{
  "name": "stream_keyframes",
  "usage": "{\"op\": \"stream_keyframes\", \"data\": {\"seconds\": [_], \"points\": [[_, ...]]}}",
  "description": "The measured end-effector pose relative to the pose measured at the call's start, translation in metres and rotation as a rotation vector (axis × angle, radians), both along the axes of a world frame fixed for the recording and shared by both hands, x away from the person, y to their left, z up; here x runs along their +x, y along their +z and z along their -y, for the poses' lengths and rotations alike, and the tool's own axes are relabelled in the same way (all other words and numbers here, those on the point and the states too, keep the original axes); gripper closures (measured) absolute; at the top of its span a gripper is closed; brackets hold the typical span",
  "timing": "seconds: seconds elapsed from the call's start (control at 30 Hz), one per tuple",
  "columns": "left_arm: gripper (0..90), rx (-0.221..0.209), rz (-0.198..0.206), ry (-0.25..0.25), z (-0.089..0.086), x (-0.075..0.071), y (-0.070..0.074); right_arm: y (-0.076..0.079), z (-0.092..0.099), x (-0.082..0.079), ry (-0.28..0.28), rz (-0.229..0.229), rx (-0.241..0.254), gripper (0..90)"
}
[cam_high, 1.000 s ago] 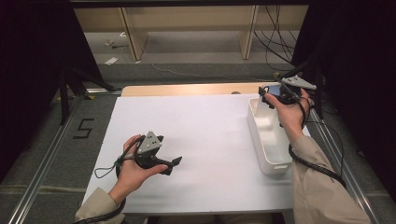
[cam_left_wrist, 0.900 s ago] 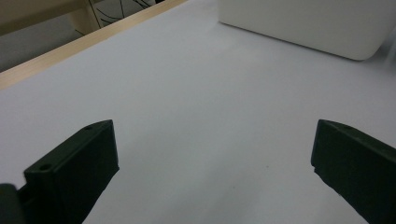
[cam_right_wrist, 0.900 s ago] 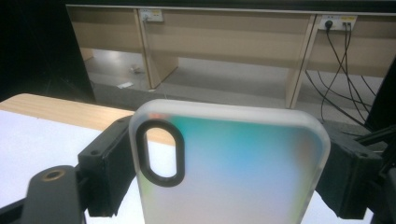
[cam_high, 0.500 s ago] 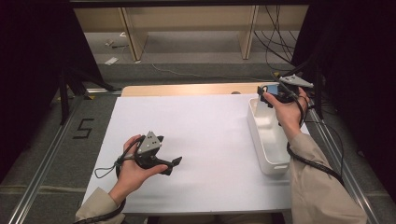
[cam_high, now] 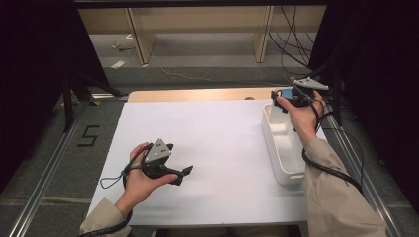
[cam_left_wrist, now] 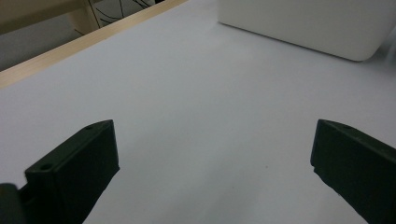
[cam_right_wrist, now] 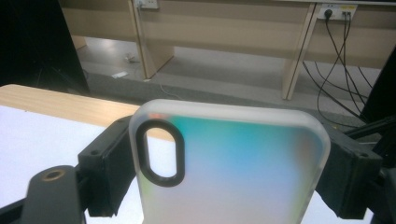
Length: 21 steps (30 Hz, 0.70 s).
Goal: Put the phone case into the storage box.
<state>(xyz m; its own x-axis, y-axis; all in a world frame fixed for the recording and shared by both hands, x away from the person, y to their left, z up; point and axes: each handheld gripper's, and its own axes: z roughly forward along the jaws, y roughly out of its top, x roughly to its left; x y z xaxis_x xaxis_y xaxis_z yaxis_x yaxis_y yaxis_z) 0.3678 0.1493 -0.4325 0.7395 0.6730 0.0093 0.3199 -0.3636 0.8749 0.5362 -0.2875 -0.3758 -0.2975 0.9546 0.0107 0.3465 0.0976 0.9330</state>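
We hold the phone case (cam_right_wrist: 229,168) clamped by its long edges between the right gripper (cam_right_wrist: 224,177) fingers, just past the bin's (cam_high: 282,148) far end. Left gripper (cam_left_wrist: 215,172) fingers are wide, empty, well off. We should keep the squeeze even and bring the case over the bin before letting go.

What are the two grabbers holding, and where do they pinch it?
The right gripper holds a phone case by its two long side edges, camera hole up. The left gripper holds nothing; its jaws stand wide open over the white table.
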Motion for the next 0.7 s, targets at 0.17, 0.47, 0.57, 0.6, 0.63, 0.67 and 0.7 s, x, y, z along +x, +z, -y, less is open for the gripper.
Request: {"op": "stream_keyframes", "data": {"seconds": [0.17, 0.47, 0.57, 0.6, 0.63, 0.67, 0.7], "points": [[0.5, 0.0, 0.001, 0.0, 0.0002, 0.0, 0.0, -0.0012, -0.0002, 0.0011, -0.001, -0.009, -0.003, 18.4], [0.4, 0.004, 0.003, 0.002, -0.0003, 0.0001, 0.0001, -0.0026, -0.001, 0.0028, -0.003, -0.014, -0.008, 18.4], [0.4, 0.003, 0.003, 0.002, -0.0001, 0.0001, 0.0001, -0.0027, -0.0014, 0.0031, -0.003, -0.017, -0.008, 18.4], [0.4, 0.003, 0.003, 0.002, -0.0002, 0.0001, 0.0001, -0.0028, -0.0013, 0.0034, -0.004, -0.017, -0.007, 18.4], [0.4, 0.003, 0.003, 0.002, -0.0002, 0.0001, 0.0001, -0.0029, -0.0013, 0.0036, -0.005, -0.017, -0.008, 18.3], [0.3, 0.004, 0.003, 0.002, -0.0003, 0.0001, 0.0001, -0.0033, -0.0011, 0.0041, -0.006, -0.018, -0.009, 18.4], [0.4, 0.003, 0.003, 0.001, -0.0002, 0.0001, 0.0, -0.0036, -0.0011, 0.0043, -0.006, -0.02, -0.008, 18.3]]}}
